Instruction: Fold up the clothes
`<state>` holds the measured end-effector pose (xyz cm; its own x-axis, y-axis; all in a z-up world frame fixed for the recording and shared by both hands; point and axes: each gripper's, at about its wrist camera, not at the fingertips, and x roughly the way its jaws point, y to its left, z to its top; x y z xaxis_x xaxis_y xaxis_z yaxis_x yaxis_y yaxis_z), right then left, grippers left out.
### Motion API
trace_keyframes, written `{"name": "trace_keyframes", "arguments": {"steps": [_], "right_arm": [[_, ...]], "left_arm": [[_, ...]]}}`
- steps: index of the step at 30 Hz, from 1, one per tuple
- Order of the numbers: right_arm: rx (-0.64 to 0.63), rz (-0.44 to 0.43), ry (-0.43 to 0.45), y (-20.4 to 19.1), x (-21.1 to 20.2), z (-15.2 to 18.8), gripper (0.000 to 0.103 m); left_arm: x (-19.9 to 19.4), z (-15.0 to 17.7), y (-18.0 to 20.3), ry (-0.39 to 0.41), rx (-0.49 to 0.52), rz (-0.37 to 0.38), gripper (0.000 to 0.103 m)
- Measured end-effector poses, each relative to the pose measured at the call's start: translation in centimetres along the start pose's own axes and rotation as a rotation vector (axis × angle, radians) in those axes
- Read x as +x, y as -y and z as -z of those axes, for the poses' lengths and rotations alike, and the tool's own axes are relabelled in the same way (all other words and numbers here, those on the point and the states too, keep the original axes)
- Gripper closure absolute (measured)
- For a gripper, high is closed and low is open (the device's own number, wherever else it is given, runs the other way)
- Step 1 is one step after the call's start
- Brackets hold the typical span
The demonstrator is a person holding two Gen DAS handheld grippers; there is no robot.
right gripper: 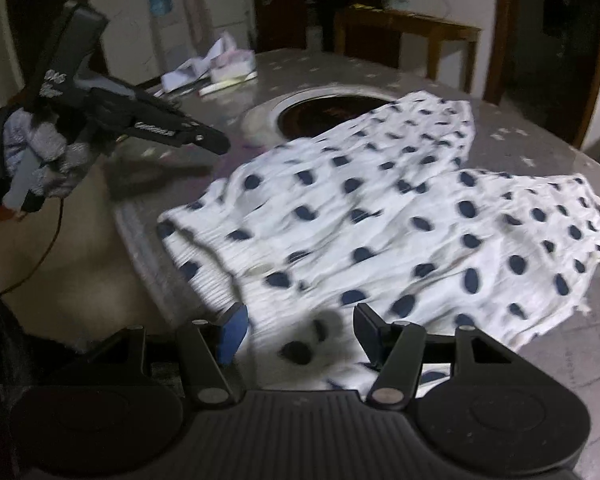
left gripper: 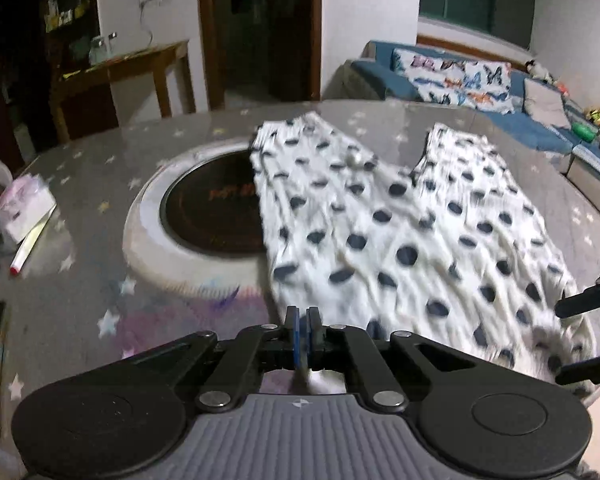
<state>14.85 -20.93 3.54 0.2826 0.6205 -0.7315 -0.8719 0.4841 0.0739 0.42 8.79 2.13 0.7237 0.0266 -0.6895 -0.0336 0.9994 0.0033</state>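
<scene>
White shorts with dark blue dots lie spread flat on the grey star-patterned table, legs pointing away, waistband at the near edge. They also show in the right wrist view. My left gripper is shut with nothing between its blue pads, just left of the waistband corner. In the right wrist view it hovers above the table, left of the shorts. My right gripper is open over the waistband, cloth between its fingers. Its fingers show at the right edge of the left wrist view.
A round recessed hot plate sits in the table's middle, partly under one shorts leg. A tissue pack and a red-tipped pen lie at the left. A blue sofa stands beyond the table.
</scene>
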Motion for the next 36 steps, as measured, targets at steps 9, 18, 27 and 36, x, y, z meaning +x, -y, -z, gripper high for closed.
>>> {"name": "trace_keyframes", "arguments": {"steps": [9,18,27,36], "right_arm": [[0.100,0.087,-0.049,2.8,0.5,1.8,0.043],[0.107,0.058,-0.087,2.4,-0.5,2.4,0.043],[0.155,0.111,0.008,5.1,-0.5,0.5,0.043],[0.144,0.144,-0.040,6.4,0.4,1.1,0.043]], "left_arm": [[4.3,0.7,2.4,-0.064,0.068,0.090,0.098],[3.6,2.1,1.7,-0.085,0.084,0.092,0.097],[2.4,0.5,2.0,-0.041,0.097,0.090,0.095],[3.8,-1.3,3.1,-0.026,0.106,0.109,0.091]]}}
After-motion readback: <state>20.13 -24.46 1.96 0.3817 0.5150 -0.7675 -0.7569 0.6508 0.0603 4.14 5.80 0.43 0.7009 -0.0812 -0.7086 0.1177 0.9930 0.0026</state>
